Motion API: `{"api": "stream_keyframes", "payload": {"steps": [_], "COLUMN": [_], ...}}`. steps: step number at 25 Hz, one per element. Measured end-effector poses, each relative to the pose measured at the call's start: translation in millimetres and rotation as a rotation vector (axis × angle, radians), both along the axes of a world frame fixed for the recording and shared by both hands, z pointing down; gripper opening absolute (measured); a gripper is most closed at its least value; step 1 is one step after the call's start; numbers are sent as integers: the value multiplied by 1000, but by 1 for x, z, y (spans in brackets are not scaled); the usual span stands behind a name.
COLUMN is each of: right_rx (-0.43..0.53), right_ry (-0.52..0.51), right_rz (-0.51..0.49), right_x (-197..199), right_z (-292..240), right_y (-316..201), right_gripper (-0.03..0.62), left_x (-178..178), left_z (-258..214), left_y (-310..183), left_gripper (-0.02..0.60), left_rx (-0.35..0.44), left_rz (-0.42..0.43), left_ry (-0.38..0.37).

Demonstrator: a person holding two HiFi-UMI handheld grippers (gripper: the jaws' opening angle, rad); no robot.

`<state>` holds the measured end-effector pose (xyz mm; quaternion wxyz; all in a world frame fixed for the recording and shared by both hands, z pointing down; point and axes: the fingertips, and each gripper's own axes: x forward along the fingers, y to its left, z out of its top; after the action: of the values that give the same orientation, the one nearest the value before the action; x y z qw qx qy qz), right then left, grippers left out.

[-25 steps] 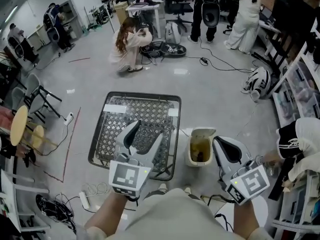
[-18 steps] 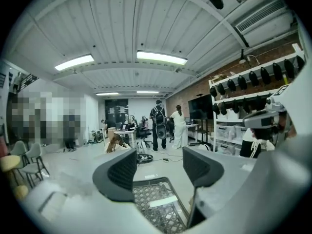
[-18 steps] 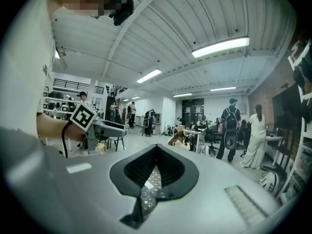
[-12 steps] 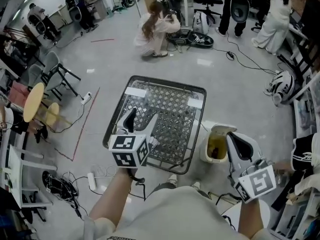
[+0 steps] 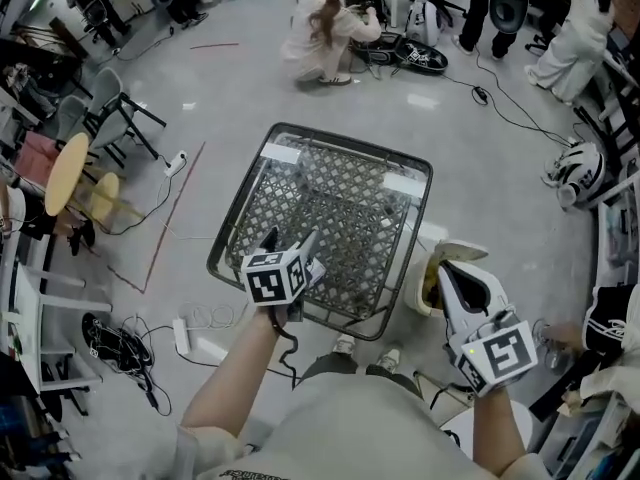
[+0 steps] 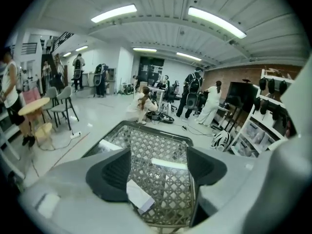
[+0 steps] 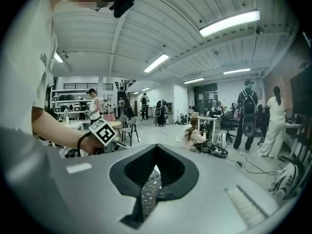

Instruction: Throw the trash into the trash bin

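Observation:
A black wire-mesh table (image 5: 300,308) stands in front of me with white paper scraps on it. My left gripper (image 5: 288,240) hangs over its near left part. Its jaws stand wide and have just been opening. In the left gripper view, this gripper (image 6: 158,167) frames a folded white paper scrap (image 6: 139,196) that lies on the mesh, untouched by either pad. A beige trash bin (image 5: 428,286) with its lid up stands on the floor to the right of the table. My right gripper (image 5: 447,271) hovers over the bin, and its jaws look shut and empty (image 7: 155,155).
Two more white strips (image 5: 282,153) (image 5: 404,185) lie at the table's far corners. Cables and a power strip (image 5: 195,343) run over the floor at the left, beside chairs (image 5: 110,103) and a round stool (image 5: 66,173). A person crouches (image 5: 325,23) beyond the table. Shelves (image 5: 620,238) line the right.
The left gripper has dropped toward the mesh table, rolled, and spread its jaws wider. The right gripper has shifted forward over the bin. The table and bin now sit closer under me.

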<state>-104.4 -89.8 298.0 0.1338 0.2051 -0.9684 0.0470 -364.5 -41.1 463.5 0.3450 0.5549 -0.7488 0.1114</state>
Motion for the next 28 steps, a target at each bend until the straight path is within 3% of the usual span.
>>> {"api": "stream_keyframes", "payload": {"steps": [10,17,24,28], "right_rx": [-114,-199,-256,-269], "right_ry": [90,166,204,215], "right_rz": [-18,7,42,60], "right_x": [-34,-33,-31,-25], "right_z": [64,99,127,134], "right_y": [-3,-3,-1,-2], "right_gripper": [3,3,3,3], "left_x": [-28,-27,-28,-25], "left_z": [115,197,251,268], "left_y": [9,27,51,48], "left_gripper": [377,416,431,431], "left_rx": [-151,-304,-464,-475], "left_rz": [-145,-275,-333,-330], "left_ry": [169,273,283,291]}}
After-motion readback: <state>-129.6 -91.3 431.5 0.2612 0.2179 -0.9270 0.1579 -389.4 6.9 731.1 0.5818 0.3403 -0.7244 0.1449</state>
